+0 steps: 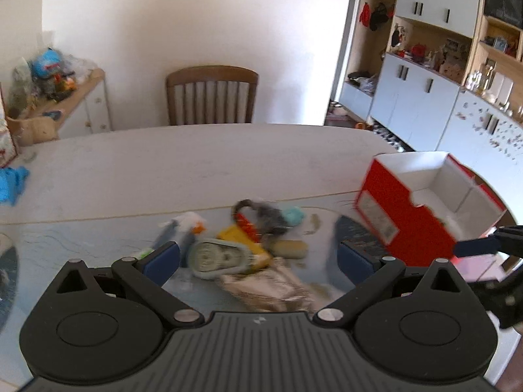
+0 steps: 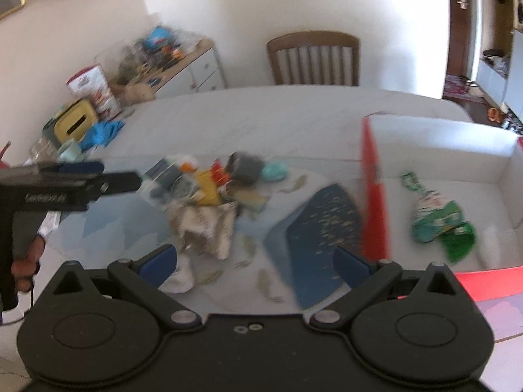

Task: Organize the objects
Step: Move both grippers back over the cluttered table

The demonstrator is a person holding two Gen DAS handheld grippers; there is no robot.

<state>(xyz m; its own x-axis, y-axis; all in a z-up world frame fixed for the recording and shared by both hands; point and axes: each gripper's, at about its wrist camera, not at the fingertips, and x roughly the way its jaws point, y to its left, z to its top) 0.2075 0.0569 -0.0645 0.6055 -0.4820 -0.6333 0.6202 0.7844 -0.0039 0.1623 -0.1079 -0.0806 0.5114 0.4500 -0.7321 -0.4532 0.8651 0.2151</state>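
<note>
A white table [image 1: 196, 163] stands before a wooden chair [image 1: 211, 96]. On it lies a blurred pile of small objects [image 1: 242, 245], under the left gripper [image 1: 258, 258], whose jaws stand wide apart and empty. Rightward, the right gripper [image 2: 256, 263] likewise gapes, holding nothing. Farthest right, a red box [image 2: 372, 189] holds a green packet [image 2: 438, 219]; its lettering is too blurred to read.

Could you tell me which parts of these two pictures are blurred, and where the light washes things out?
Left wrist view: the pile of small objects is motion-smeared, the chair sharp, the wall behind overexposed. Right wrist view: nearly everything smears, notably the red box edge and green packet; both views bend straight lines.
</note>
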